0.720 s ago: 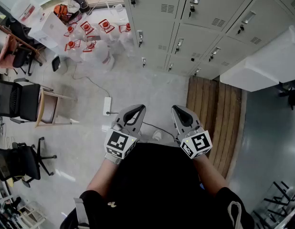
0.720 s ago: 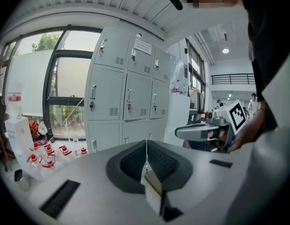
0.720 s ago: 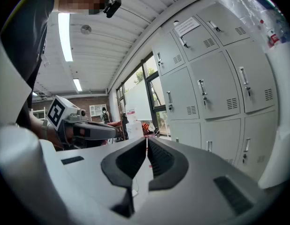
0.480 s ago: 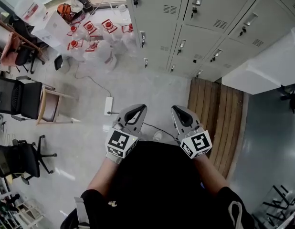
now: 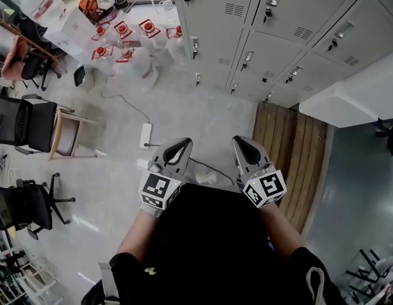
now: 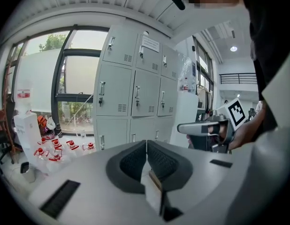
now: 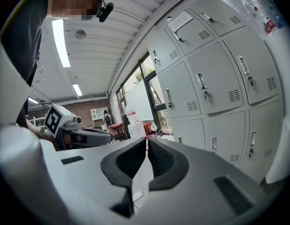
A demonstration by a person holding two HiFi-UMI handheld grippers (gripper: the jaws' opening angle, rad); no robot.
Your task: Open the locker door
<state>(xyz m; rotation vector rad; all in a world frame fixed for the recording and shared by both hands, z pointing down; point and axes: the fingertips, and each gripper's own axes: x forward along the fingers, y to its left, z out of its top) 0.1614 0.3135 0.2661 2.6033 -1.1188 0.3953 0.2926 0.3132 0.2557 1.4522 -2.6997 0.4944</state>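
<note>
Lockers [image 5: 279,37] beyond left hand-held gripper [image 5: 182,146], right hand-held gripper [image 5: 241,143].

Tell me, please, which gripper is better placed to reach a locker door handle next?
Probably the right. Both grippers are shut and empty, but the right gripper is nearer the lockers, by the wooden platform before them; the left gripper hangs over the floor farther away.

A workplace back room, half locker room and half office store. A bank of grey metal lockers [image 5: 273,18] stands ahead of both jaws, with black office chairs [image 5: 21,122] well off to their left. Red-capped plastic jugs [image 5: 130,59] cluster ahead-left below a large window [image 6: 74,93], and strip lights [image 7: 60,41] run along a ribbed ceiling.
</note>
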